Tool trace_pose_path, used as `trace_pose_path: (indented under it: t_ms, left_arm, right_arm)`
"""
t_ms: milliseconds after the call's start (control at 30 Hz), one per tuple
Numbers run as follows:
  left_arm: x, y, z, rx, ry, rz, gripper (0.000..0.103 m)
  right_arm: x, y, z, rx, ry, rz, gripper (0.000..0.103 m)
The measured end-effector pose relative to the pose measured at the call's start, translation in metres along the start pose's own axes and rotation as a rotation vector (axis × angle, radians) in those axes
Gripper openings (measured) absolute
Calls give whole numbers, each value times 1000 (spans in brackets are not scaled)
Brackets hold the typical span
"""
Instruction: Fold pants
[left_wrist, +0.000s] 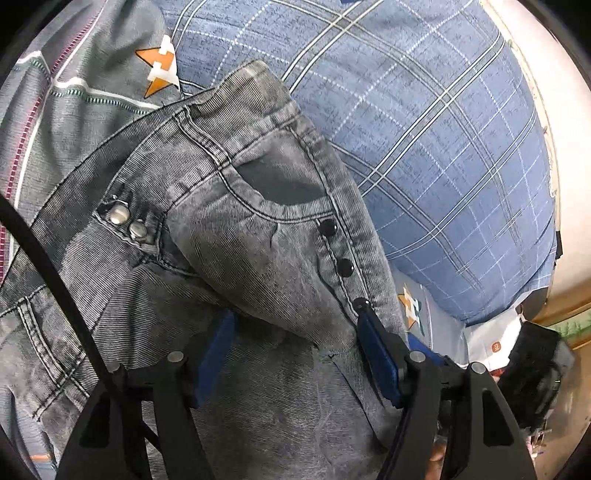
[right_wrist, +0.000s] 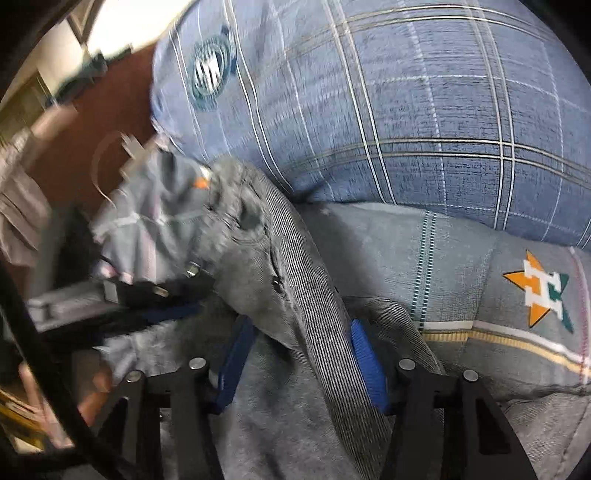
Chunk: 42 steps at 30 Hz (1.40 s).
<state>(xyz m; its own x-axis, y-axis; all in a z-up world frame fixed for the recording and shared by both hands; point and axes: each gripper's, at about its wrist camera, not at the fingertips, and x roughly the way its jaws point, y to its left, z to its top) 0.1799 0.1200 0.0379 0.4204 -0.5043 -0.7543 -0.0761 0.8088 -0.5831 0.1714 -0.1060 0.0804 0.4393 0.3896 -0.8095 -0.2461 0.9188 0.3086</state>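
Grey denim pants (left_wrist: 236, 236) lie bunched on the bed, waistband and pocket up, with two metal buttons (left_wrist: 125, 221) and a row of black studs (left_wrist: 345, 266). My left gripper (left_wrist: 295, 317) has its blue pads wide apart around a thick fold of the pants at the side seam; the denim fills the gap. In the right wrist view the pants (right_wrist: 288, 295) rise as a lifted ridge between my right gripper's (right_wrist: 301, 328) blue pads, which are also apart with cloth between them. Whether either pair presses the cloth is not clear.
A blue plaid pillow (left_wrist: 424, 147) lies behind the pants, also in the right wrist view (right_wrist: 406, 110). Grey bedding with an orange star logo (right_wrist: 539, 288) is under the pants. The left gripper's black body (right_wrist: 122, 295) shows at the left. A brown floor (right_wrist: 92, 122) is beyond the bed edge.
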Motion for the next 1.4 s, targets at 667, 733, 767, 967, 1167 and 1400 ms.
trace_pose_path:
  t_ms: [667, 733, 767, 967, 1167, 1400]
  left_arm:
    - [-22, -5, -12, 18, -7, 9, 75]
    - [-21, -4, -9, 13, -10, 15, 75]
    - [-22, -3, -9, 9, -11, 15, 75]
    - [-23, -2, -3, -4, -13, 6, 75]
    - [-30, 3, -3, -25, -25, 1, 75]
    - [-30, -9, -11, 1, 5, -52, 75]
  right_arm:
    - [-26, 25, -40, -5, -46, -34, 71]
    - [-28, 20, -31, 22, -77, -19, 74]
    - [-29, 19, -27, 27, -80, -14, 74]
    - [-25, 13, 9, 31, -97, -48, 74]
    - [11, 10, -6, 25, 42, 10, 6]
    - [-23, 50, -65, -39, -1, 60, 0]
